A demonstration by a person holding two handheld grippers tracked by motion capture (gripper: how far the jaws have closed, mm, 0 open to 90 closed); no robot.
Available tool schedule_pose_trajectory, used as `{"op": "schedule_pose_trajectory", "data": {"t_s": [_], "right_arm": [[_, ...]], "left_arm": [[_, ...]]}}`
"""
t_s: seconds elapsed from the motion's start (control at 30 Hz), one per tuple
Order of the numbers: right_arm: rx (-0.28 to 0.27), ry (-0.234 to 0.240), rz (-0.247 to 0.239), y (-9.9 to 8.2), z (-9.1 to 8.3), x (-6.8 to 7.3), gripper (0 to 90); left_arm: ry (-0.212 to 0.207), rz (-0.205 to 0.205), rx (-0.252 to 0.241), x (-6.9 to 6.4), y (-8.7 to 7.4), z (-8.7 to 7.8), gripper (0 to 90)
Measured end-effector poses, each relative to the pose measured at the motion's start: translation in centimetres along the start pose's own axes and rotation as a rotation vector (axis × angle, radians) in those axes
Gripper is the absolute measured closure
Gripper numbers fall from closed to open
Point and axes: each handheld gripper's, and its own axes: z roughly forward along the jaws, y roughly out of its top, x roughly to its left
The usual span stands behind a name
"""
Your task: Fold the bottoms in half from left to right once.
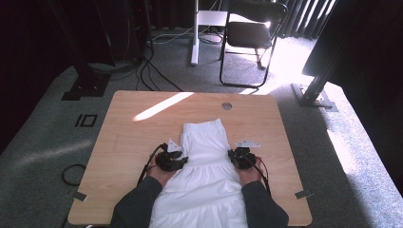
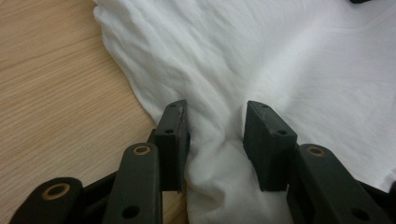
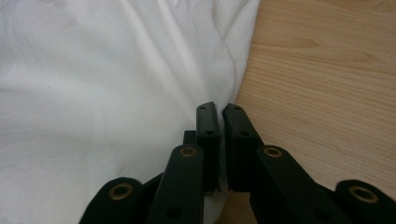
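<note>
I see the wooden table (image 1: 133,137) first, with a strip of sunlight across its far left part and a small round grommet (image 1: 226,106) near its far edge. Beyond it, on the grey carpet, stands a black folding chair (image 1: 252,35).

A white garment (image 1: 209,166) lies flat down the middle of the table, narrow at the far end and widening toward my side, where it runs off the near edge between my two sleeves. Its cloth is creased along the left side in the left gripper view.

My left gripper (image 2: 215,135) sits at the garment's left edge, at about mid-length. Its jaws stand apart, with a bunched ridge of the white fabric rising between them; the left pad lies against the cloth, and I cannot see the right pad pressing on it.

My right gripper (image 3: 220,122) is at the garment's right edge, level with the left one. Its jaws are drawn together, pinching the edge fold of the garment, with bare wood just to the right.
</note>
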Motion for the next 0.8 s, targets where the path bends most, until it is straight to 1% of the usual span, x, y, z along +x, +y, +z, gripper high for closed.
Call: {"op": "schedule_pose_trajectory", "data": {"t_s": [0.43, 0.57, 0.63, 0.67, 0.7, 0.77, 0.8], "right_arm": [[-0.009, 0.007, 0.012, -0.3, -0.2, 0.0, 85.2], [-0.009, 0.013, 0.013, -0.3, -0.2, -0.1, 85.2], [-0.009, 0.014, 0.012, -0.3, -0.2, -0.1, 85.3], [-0.009, 0.014, 0.012, -0.3, -0.2, -0.1, 85.2], [-0.009, 0.014, 0.013, -0.3, -0.2, -0.1, 85.2], [-0.010, 0.014, 0.011, -0.3, -0.2, -0.1, 85.2], [-0.011, 0.015, 0.011, -0.3, -0.2, -0.1, 85.2]], "left_arm": [[0.000, -0.002, -0.016, 0.0, -0.2, 0.0, 60.6], [-0.008, -0.001, -0.013, 0.1, -0.2, 0.0, 60.5], [-0.031, -0.025, 0.001, 0.3, 0.0, -0.1, 58.7], [-0.039, -0.039, 0.013, 0.6, 0.2, -0.2, 55.7], [-0.040, -0.049, 0.014, 0.8, 0.4, -0.4, 52.2], [-0.042, -0.089, -0.029, 1.5, 0.9, -1.1, 49.6], [-0.042, -0.106, -0.053, 1.9, 1.4, -1.5, 46.8]]}}
